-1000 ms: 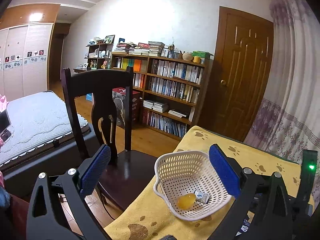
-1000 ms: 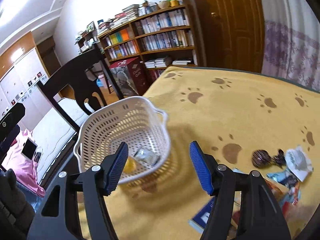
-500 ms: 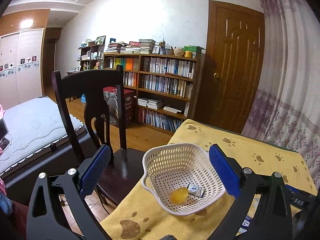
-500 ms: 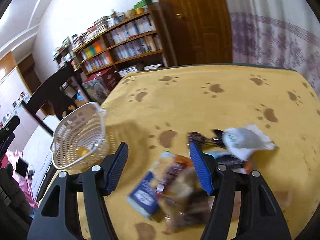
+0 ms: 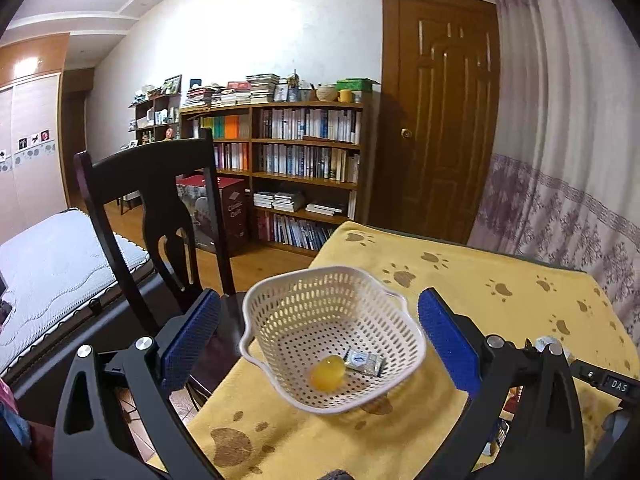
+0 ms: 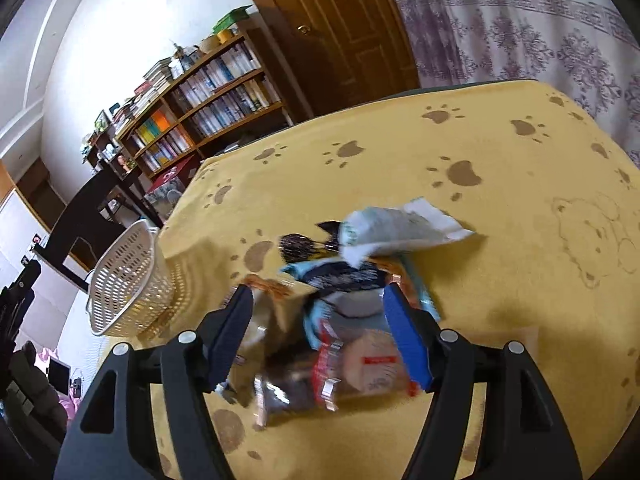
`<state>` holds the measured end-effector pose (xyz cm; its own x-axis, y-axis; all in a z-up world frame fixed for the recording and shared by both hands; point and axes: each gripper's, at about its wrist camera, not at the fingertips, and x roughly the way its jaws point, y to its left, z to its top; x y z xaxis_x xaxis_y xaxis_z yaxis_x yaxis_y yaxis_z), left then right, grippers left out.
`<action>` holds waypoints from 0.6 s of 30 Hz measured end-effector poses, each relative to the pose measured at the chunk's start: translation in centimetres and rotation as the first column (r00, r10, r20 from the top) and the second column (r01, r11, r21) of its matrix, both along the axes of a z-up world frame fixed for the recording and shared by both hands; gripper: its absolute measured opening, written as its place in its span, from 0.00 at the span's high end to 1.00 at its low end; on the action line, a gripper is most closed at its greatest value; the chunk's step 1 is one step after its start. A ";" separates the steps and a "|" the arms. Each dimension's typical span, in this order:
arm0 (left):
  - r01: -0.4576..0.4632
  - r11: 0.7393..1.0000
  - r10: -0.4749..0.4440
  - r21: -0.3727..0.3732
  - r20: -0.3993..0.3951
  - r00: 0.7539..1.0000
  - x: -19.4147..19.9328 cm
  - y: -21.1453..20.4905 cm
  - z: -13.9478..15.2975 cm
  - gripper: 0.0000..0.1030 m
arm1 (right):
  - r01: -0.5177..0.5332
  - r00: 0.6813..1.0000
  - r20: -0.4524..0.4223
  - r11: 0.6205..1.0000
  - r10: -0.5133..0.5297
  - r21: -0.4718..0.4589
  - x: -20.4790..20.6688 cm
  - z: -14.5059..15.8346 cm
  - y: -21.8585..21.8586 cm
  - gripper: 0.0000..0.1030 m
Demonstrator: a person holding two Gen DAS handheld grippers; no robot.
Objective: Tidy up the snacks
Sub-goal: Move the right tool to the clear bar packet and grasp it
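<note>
A white perforated basket (image 5: 334,338) stands on the yellow paw-print tablecloth (image 5: 460,280) near the table's left edge. Inside lie a round yellow candy (image 5: 327,373) and a small silver-blue wrapped snack (image 5: 364,361). My left gripper (image 5: 318,334) is open, hovering just before the basket. In the right wrist view the basket (image 6: 126,280) sits far left. My right gripper (image 6: 320,330) is open over a pile of snack packets (image 6: 344,320): a white-green wrapper (image 6: 394,230), a dark round candy (image 6: 298,248), a blue packet (image 6: 340,278) and a red-edged packet (image 6: 360,366). The image is blurred there.
A dark wooden chair (image 5: 160,216) stands against the table's left side by the basket. Beyond it lie a bed (image 5: 52,264), a bookshelf (image 5: 288,168), a brown door (image 5: 436,120) and a patterned curtain (image 5: 568,160). Bare tablecloth (image 6: 500,168) stretches to the right of the pile.
My right gripper swung right from the basket to the snack pile and dropped toward it. The left gripper drew back and rose a little; the basket holds the same two items.
</note>
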<state>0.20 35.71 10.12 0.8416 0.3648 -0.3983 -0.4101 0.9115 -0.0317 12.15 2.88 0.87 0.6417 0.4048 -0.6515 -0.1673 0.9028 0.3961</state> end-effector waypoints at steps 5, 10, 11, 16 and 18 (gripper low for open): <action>0.025 1.000 -0.025 0.006 -0.015 1.000 0.4 -0.9 -0.4 0.03 | 0.059 0.998 -0.010 0.998 -0.059 -0.008 -0.5 -0.8 -3.7 0.34; 0.059 0.998 -0.058 0.020 -0.039 0.998 1.0 -2.3 -1.0 0.03 | 0.171 0.984 -0.064 0.984 -0.168 0.053 -0.3 -2.4 -9.0 0.34; 0.065 0.998 -0.064 0.022 -0.043 0.997 1.1 -2.4 -1.1 0.03 | 0.180 0.982 -0.067 0.982 -0.176 0.055 -0.2 -2.5 -9.4 0.34; 0.102 0.994 -0.098 0.047 -0.065 0.993 1.5 -3.9 -1.7 0.03 | 0.202 0.976 -0.096 0.978 -0.198 0.041 0.4 -3.9 -10.6 0.34; 0.115 0.992 -0.111 0.059 -0.073 0.991 1.6 -4.4 -1.8 0.03 | 0.206 0.973 -0.112 0.978 -0.201 0.041 0.8 -4.5 -10.6 0.34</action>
